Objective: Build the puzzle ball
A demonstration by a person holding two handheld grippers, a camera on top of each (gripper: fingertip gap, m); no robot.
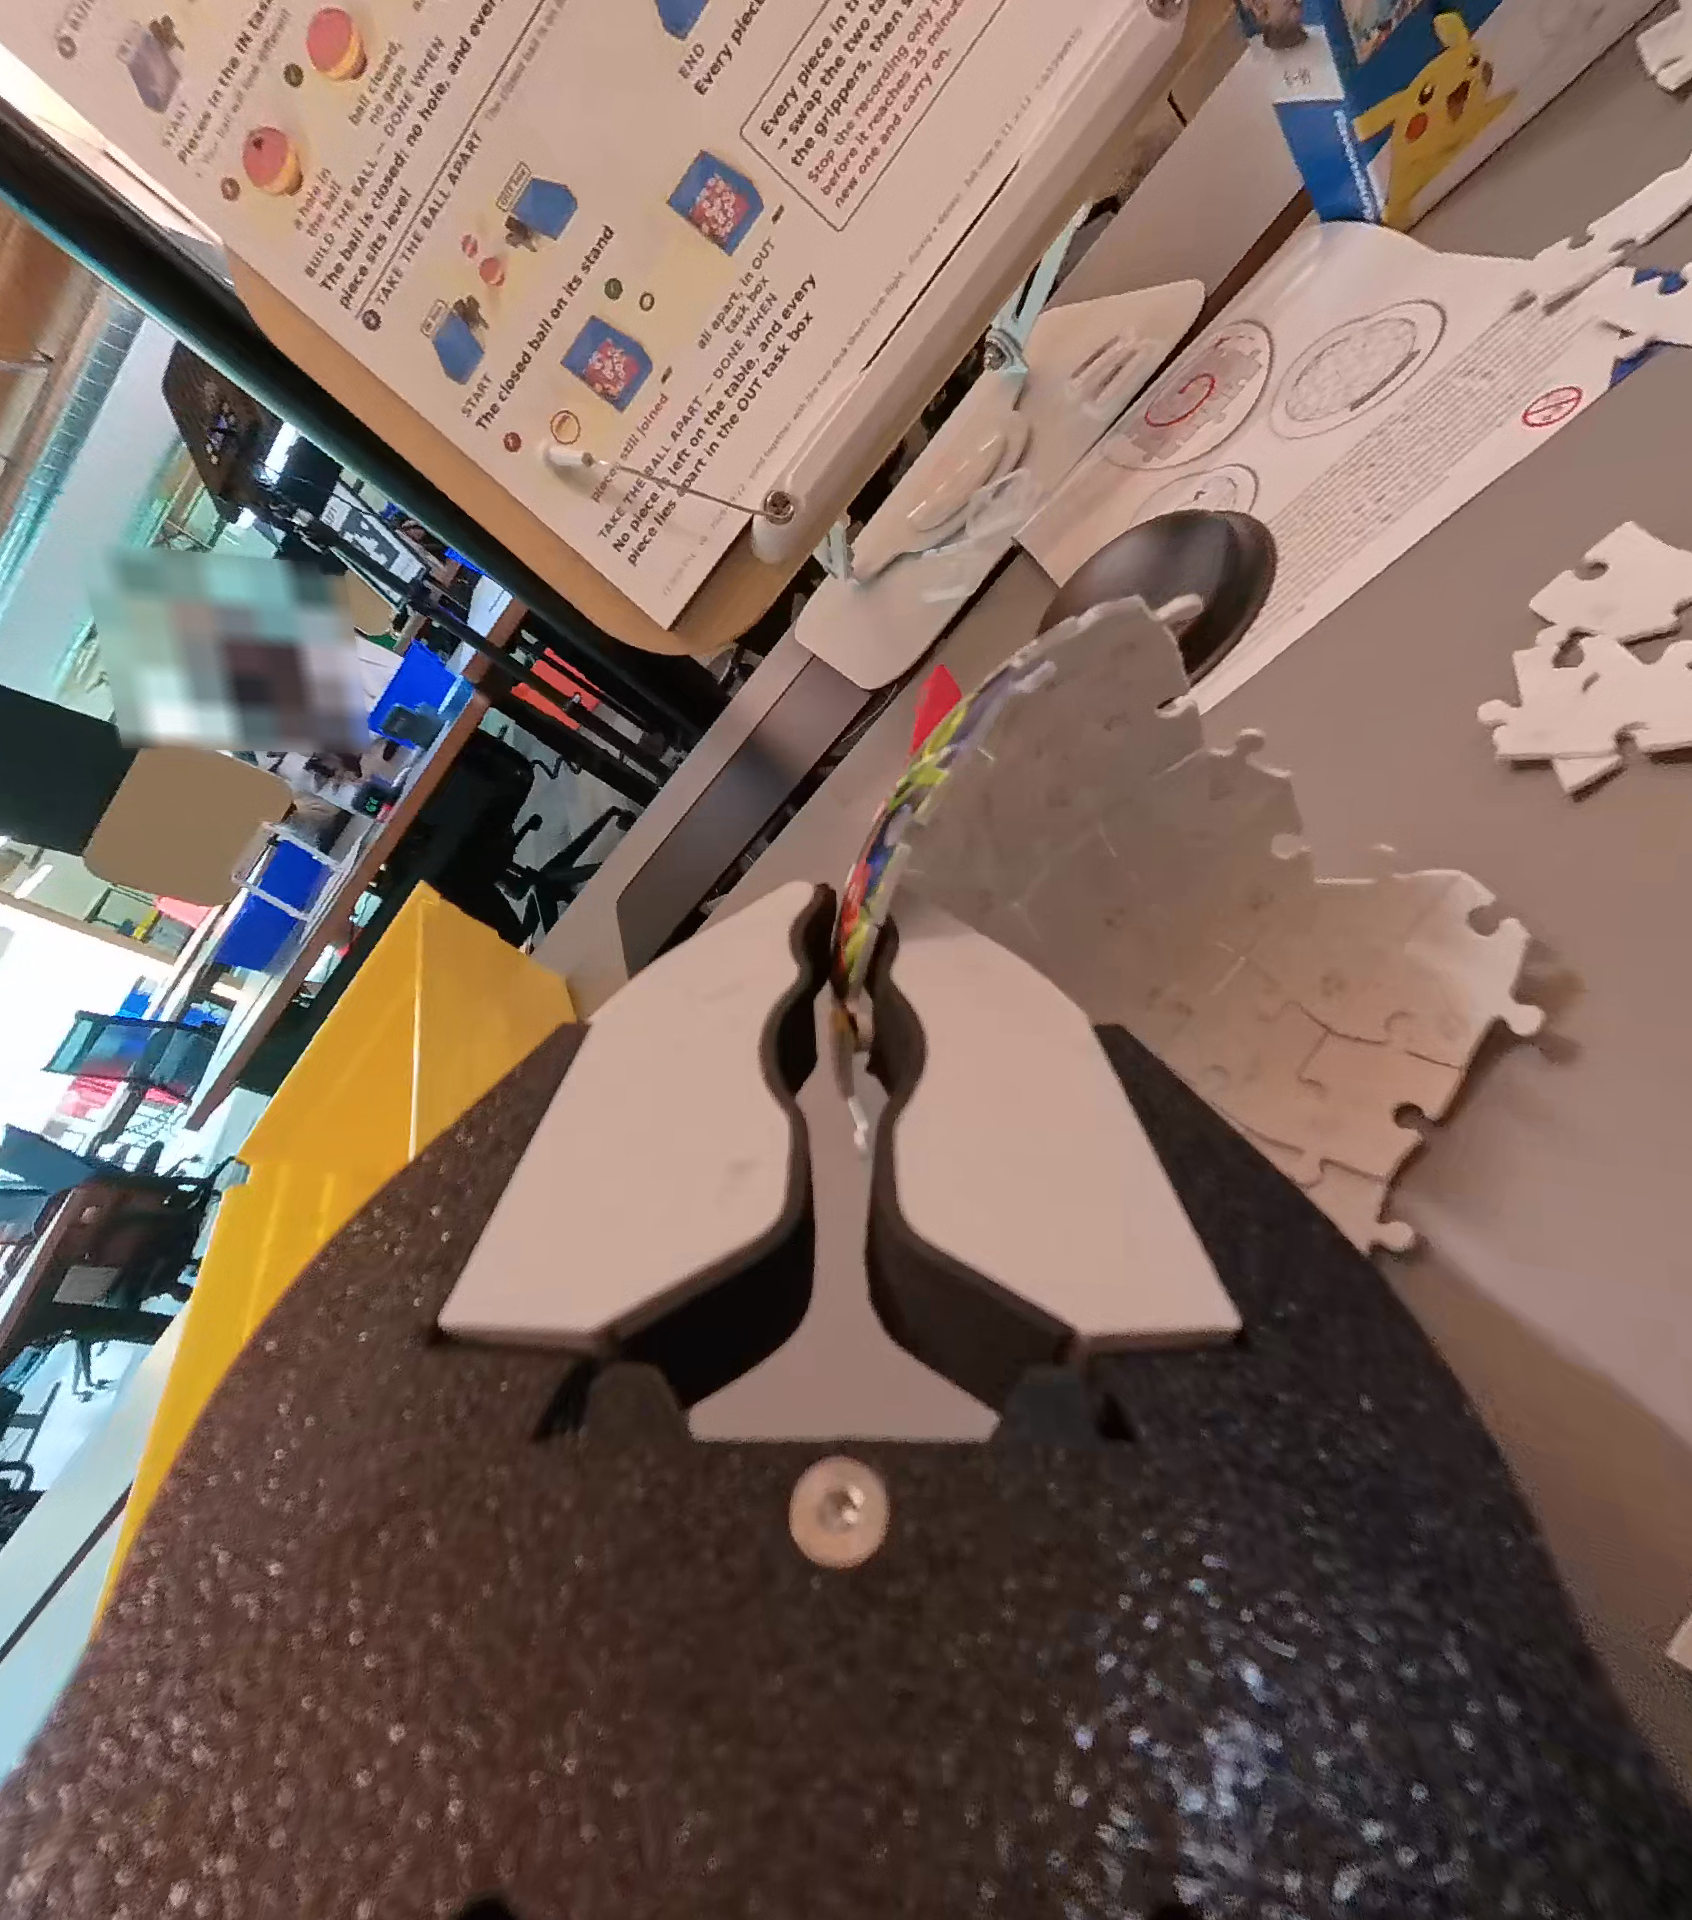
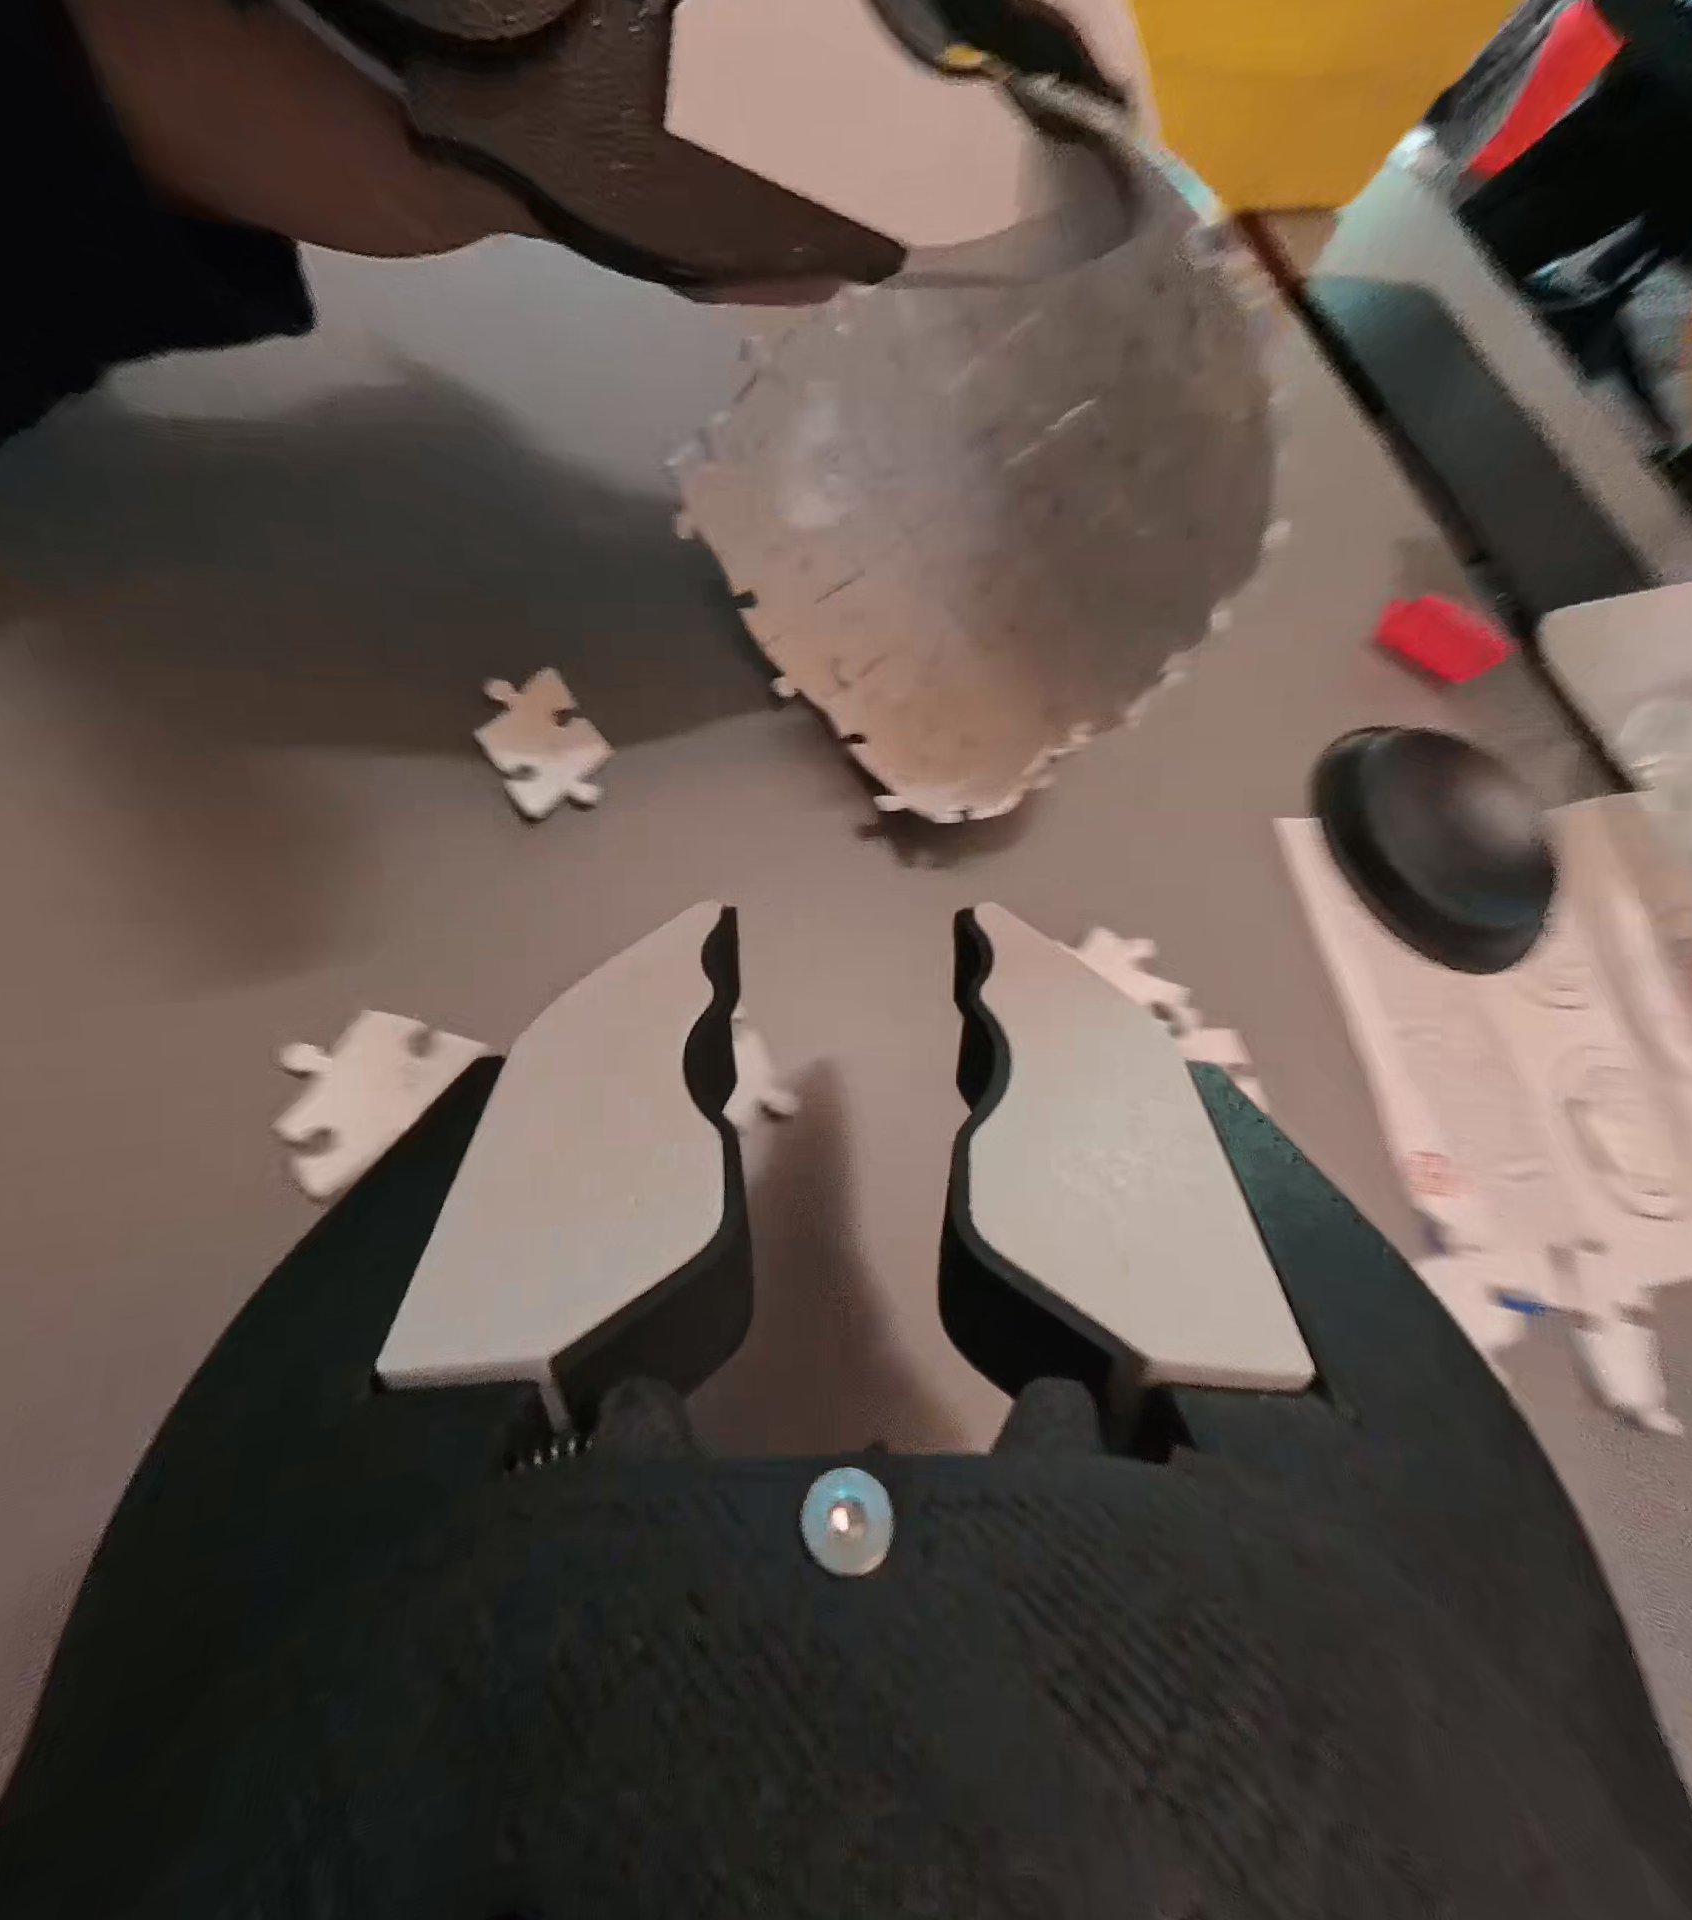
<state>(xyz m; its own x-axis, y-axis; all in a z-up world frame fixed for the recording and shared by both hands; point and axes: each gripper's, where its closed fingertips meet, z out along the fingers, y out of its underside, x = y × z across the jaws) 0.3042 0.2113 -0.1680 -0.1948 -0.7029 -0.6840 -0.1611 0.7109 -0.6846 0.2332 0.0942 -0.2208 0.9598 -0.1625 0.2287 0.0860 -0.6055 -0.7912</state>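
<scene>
**Half-built puzzle ball held by its rim**

Nearest, the left gripper (image 1: 847, 1023) pinches the edge of the curved puzzle shell (image 1: 1226, 935), lifted over the grey table (image 1: 1600, 1195). The right gripper (image 2: 847, 940) hangs parted, empty, above loose puzzle pieces (image 2: 543, 743). The shell looks light, thin and easily popped apart; grip joined rim pieces gently.

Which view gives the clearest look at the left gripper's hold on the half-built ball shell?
The left wrist view: the left gripper is shut on the rim of the ball shell, sharp and close. The right wrist view shows the whole curved shell hanging above the table, but blurred, with the grip at the frame's top edge.
</scene>
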